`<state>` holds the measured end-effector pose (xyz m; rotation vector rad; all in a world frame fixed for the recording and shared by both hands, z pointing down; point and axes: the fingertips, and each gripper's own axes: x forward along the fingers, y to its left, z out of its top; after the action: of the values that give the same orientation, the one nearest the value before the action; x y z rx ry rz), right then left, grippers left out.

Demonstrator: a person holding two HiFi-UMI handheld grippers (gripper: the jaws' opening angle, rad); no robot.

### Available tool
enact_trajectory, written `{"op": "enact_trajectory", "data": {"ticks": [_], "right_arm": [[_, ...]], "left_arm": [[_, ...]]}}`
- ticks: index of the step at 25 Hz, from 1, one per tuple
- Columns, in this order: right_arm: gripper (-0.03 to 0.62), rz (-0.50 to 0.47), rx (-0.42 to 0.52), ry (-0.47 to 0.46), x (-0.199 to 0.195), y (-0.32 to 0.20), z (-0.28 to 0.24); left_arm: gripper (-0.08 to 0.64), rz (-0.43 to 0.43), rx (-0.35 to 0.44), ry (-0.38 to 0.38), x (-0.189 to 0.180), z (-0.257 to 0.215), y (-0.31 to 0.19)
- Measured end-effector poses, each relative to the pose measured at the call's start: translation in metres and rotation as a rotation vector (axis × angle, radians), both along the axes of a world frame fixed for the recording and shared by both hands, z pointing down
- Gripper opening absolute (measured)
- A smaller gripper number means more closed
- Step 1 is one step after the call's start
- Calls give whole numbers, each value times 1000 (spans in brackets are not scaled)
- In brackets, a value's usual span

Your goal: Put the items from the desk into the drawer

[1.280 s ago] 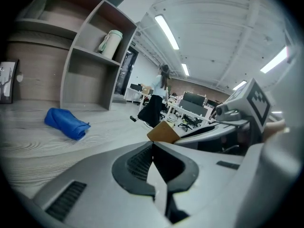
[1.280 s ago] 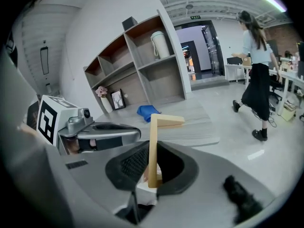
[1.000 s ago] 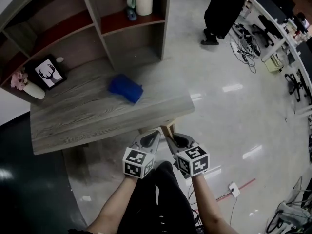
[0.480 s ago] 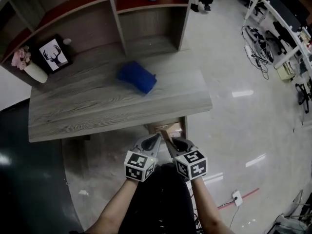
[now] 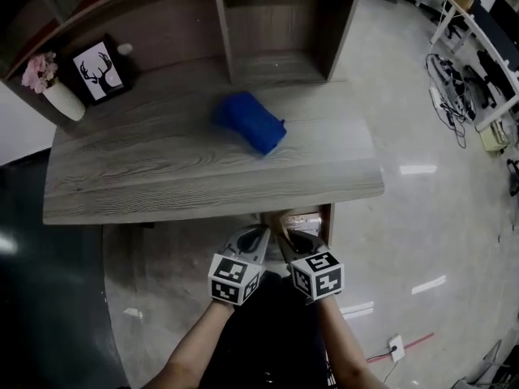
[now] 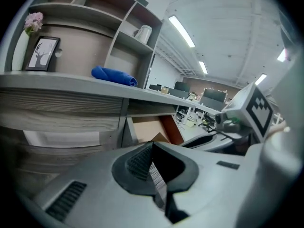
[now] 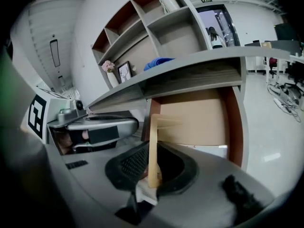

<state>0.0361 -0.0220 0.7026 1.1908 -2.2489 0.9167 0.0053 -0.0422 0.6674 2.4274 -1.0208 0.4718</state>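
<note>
Forearms: two forearms (image 5: 191,348) come up from the lower edge of the head view, one behind each tool.
Marker cubes: a black-and-white cube (image 5: 234,276) sits on each tool, side by side at lower centre.
Left tongs (image 6: 153,148): clenched on nothing, with the ribbed pads pressed together. In the head view they lie lower centre, just left of the other pair, and point at the bench's front edge.
Right tongs (image 7: 153,152): clenched on a pale wooden strip (image 7: 153,127), grasping it between the pads.
Pale wooden strip: it stands upright in the right gripper view and turns to the right at its top, in front of the drawer. Whether it is joined to the drawer cannot be told.
Drawer (image 5: 302,217): it is open under the bench's right end, just beyond the tips. Its panel is light brown and its side wall is reddish.
Bench (image 5: 162,177): a grey wood-grain top spans the middle of the head view.
Blue cloth bundle (image 5: 250,121): it lies on the bench top, right of centre and toward the back. It is well apart from both tools and outside the drawer.
Deer picture (image 5: 99,67): it stands framed at the upper left, at the back of the bench.
Vase of pink flowers (image 5: 58,96): it stands just left of the picture.
Shelf unit (image 5: 280,23): it rises behind the bench along the top edge.
Floor (image 5: 438,217): it is pale and glossy on the right, with office desks and cables at the upper right.
</note>
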Motion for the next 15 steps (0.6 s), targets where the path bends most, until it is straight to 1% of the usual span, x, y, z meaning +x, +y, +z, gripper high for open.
{"op": "enact_trajectory", "data": {"ticks": [5, 13, 14, 15], "right_arm": [[52, 6, 1, -6, -11, -11, 15], [54, 25, -21, 23, -17, -18, 28], [62, 24, -13, 28, -18, -19, 27], [110, 21, -4, 29, -20, -20, 24]], "left_arm": [[11, -33, 6, 5, -10, 6, -7], [11, -57, 6, 3, -22, 10, -13], [11, -56, 5, 2, -23, 9, -14], [11, -56, 4, 3, -23, 8, -14]]}}
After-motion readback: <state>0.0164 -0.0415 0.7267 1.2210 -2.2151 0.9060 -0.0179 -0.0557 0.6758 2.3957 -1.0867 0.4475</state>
